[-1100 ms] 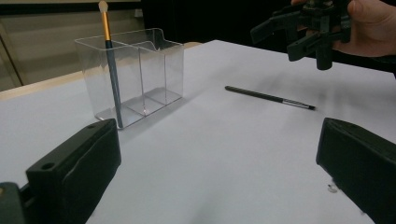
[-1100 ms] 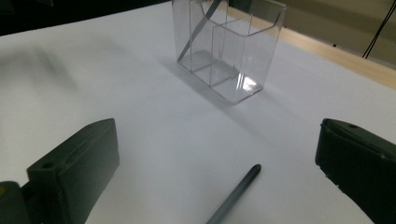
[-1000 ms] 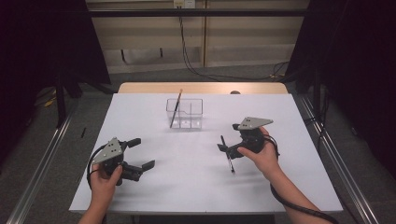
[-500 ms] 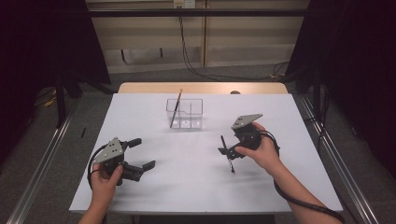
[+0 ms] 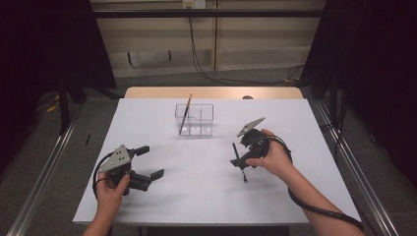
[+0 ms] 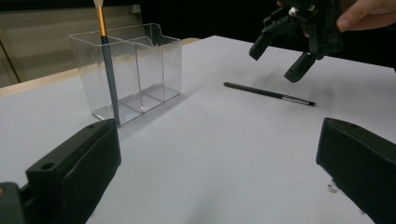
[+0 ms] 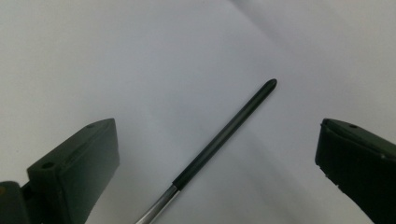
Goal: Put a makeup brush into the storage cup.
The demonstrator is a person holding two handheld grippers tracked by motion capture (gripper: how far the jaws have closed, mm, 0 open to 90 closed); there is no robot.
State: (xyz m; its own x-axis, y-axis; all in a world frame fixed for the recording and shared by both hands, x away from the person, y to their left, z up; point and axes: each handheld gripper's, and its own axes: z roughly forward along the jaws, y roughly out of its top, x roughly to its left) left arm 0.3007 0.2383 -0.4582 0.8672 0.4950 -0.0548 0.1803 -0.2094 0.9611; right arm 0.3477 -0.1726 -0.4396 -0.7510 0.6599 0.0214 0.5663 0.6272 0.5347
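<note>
While the right gripper point(image 5: 241, 156) hangs over the thin black brush with a silver metal collar point(image 5: 239, 162), its 2 black jaws stand wide apart on both sides of the handle and do not touch it, so nothing is grasped. In the right gripper view the brush point(image 7: 219, 142) lies flat on the white table cover point(image 7: 140, 56), passing slantwise through the gap between the jaws. In the left gripper view the same brush point(image 6: 268, 93) rests on the white surface, just under the right gripper point(image 6: 287, 58), which is tilted down toward it. The left gripper point(image 5: 147, 162) is near the person's edge of the table, well apart from the brush, with its jaws also spread open and empty. Behind, toward the far side, stands a clear plastic box with 2 compartments point(image 5: 195, 119), and a second brush with a dark shaft and orange upper part point(image 5: 185, 114) leans upright in its left compartment.
</note>
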